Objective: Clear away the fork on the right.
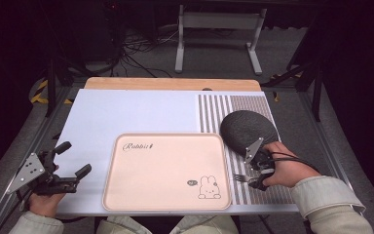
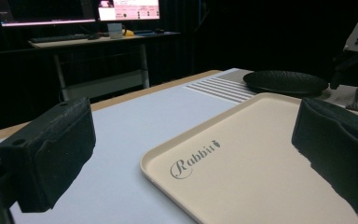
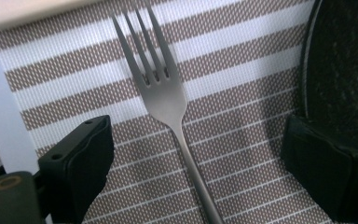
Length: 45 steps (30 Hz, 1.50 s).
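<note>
Sitting in the middle of the table, the big pink tray (image 1: 165,170) has nothing on it. Beside it lies a striped mat (image 1: 233,109) with a dark plate (image 1: 248,127) on it. The left gripper (image 1: 73,160) waits with jaws spread wide. The right gripper (image 3: 200,163) hangs spread around a fork (image 3: 161,93) on the mat (not grabbed yet, I think), so nothing looks done

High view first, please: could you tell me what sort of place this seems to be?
Probably a lab or recording workspace, not a dining room: a table on a metal frame, tangled cables on the floor behind, and lit monitors on a desk.
</note>
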### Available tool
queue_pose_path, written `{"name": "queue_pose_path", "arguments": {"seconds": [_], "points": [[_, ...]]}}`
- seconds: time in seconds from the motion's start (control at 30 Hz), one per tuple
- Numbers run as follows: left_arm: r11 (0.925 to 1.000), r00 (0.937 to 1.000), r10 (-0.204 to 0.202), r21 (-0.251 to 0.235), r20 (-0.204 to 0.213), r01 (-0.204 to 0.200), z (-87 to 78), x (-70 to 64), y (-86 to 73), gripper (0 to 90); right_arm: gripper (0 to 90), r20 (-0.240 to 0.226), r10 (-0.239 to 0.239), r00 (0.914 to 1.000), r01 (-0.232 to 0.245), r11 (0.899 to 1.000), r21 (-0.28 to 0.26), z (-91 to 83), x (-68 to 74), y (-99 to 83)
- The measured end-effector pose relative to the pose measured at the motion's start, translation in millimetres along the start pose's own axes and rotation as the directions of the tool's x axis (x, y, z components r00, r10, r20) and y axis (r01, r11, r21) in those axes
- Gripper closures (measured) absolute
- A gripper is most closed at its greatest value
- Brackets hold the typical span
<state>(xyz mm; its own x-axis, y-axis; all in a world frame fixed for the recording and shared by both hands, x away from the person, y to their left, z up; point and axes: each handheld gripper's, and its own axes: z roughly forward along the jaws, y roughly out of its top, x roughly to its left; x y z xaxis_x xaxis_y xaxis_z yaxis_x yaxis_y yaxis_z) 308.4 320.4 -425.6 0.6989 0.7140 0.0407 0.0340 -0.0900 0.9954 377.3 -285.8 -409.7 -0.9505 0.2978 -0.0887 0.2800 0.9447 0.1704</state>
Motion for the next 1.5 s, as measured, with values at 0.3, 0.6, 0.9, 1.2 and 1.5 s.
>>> {"name": "queue_pose_path", "arguments": {"seconds": [0.3, 0.6, 0.9, 1.2, 1.5], "points": [[1.0000, 1.0000, 0.000, 0.000, 0.000, 0.000, -0.1, 0.0, 0.1, 0.4, 29.3, -0.048, -0.028, 0.9985, 0.029, 0.999, 0.034, 6.9, 1.9, -2.6], [1.0000, 1.0000, 0.002, 0.000, 0.001, -0.002, 0.0, -0.1, 0.1, 0.3, 47.8, -0.068, -0.067, 0.9954, 0.070, 0.996, 0.053, 4.5, -1.1, -3.7], [1.0000, 1.0000, 0.002, -0.003, 0.000, -0.002, 0.3, -0.3, 0.0, 0.3, 72.0, -0.090, -0.139, 0.9862, 0.148, 0.983, 0.107, 3.8, -6.1, -4.7], [1.0000, 1.0000, 0.001, -0.002, 0.001, -0.001, 0.4, -0.4, -0.1, 0.3, 80.4, -0.095, -0.207, 0.9738, 0.218, 0.968, 0.125, 4.1, -9.3, -5.8], [1.0000, 1.0000, 0.000, -0.001, -0.001, 0.000, 0.4, -0.5, -0.2, 0.3, 84.4, -0.112, -0.239, 0.9647, 0.253, 0.957, 0.139, 4.7, -9.9, -3.6]]}}
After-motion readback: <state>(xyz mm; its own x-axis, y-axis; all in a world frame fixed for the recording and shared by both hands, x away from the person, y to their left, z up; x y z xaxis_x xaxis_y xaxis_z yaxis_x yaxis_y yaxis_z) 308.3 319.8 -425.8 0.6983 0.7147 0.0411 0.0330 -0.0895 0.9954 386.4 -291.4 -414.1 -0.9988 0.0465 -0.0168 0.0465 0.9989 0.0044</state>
